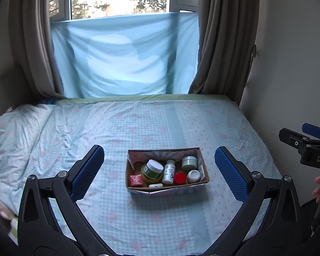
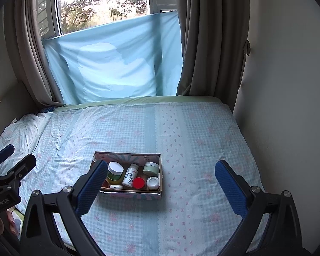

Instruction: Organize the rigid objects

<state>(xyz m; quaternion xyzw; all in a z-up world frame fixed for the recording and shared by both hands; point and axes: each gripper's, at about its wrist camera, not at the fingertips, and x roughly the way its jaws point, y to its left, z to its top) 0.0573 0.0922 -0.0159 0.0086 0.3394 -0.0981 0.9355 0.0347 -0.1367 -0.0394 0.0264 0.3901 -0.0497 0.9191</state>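
While both grippers (left (image 1: 159, 160), right (image 2: 161, 171)) gape empty, the box (image 1: 138, 187) lies beyond their fingertips.

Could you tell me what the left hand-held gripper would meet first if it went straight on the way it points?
Probably the cardboard box of jars and bottles: it sits centred between the open left hand-held gripper. Depth is unclear, so it might touch the bedsheet first.
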